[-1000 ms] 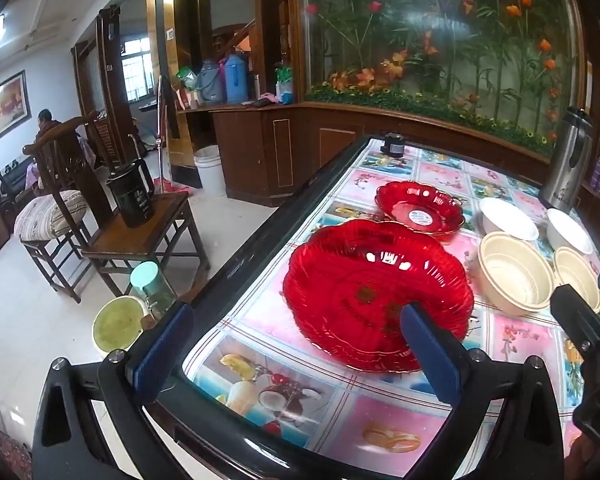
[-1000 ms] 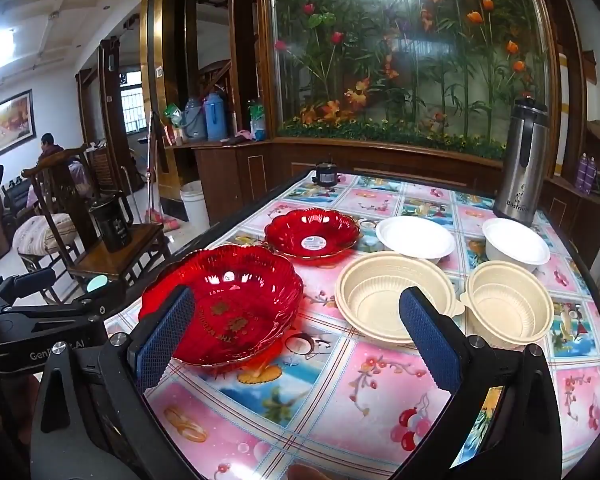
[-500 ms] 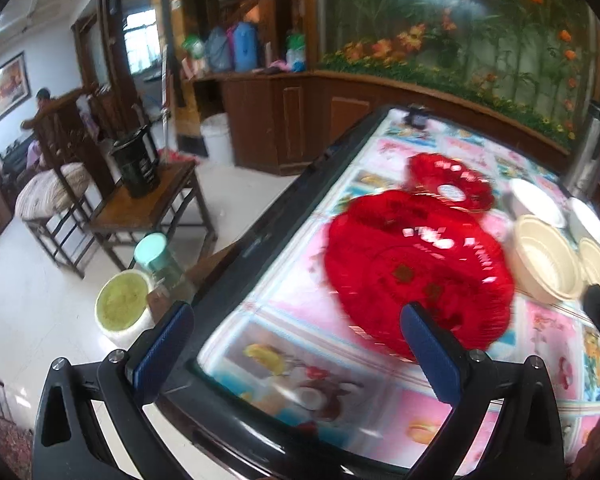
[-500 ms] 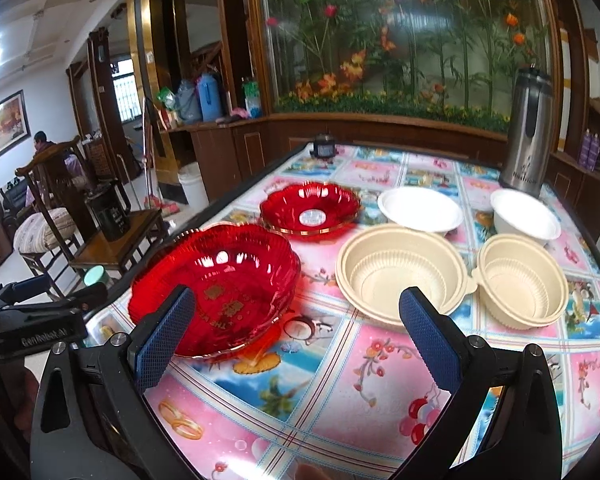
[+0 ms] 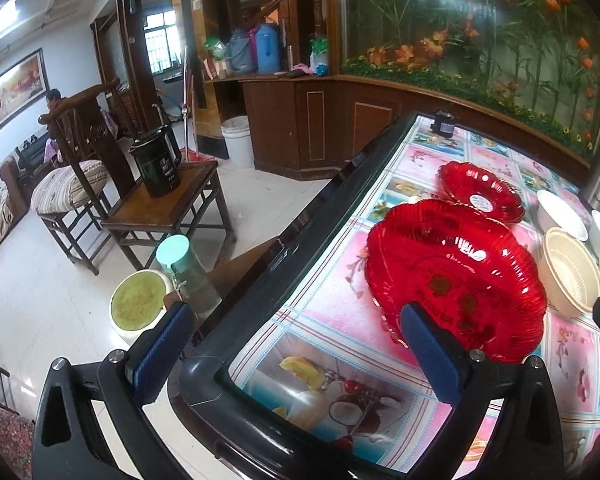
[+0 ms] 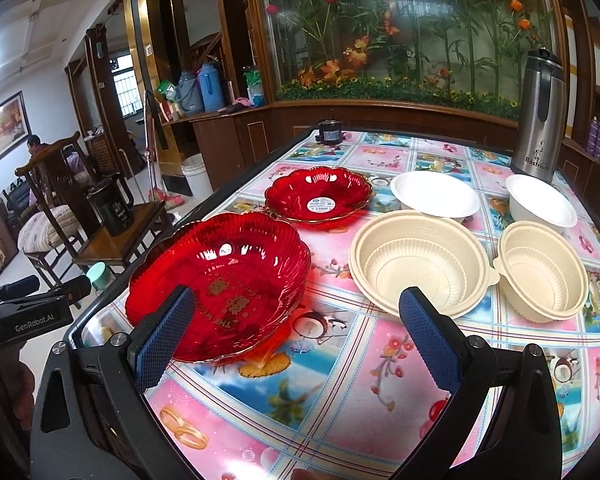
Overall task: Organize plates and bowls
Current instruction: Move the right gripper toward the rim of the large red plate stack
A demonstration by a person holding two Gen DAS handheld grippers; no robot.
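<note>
While both of my tongs hang open and empty over the near edge, the counter [image 6: 340,392] spreads out ahead under its pink picture-tile cloth. My left tongs [image 5: 296,356] straddle the near left corner, one finger out over the floor, the other just at the near rim of the large red plate [image 5: 456,280]. My right tongs [image 6: 296,334] are spread wide above the cloth, with that same large red plate [image 6: 220,284] behind the left finger and the large cream bowl [image 6: 418,262] behind the right one.

Beyond the big plate, its rim touching or just overlapping it, lies the small red plate [image 6: 318,194] with a white sticker in its middle. Right of the large cream bowl, nearly touching it, sits the small cream bowl [image 6: 542,272]. Farther back stand two white bowls, the wide white bowl [image 6: 434,194] just behind the large cream one, the small white bowl [image 6: 540,200] at the far right. A steel flask [image 6: 540,116] stands upright behind that one.
</note>
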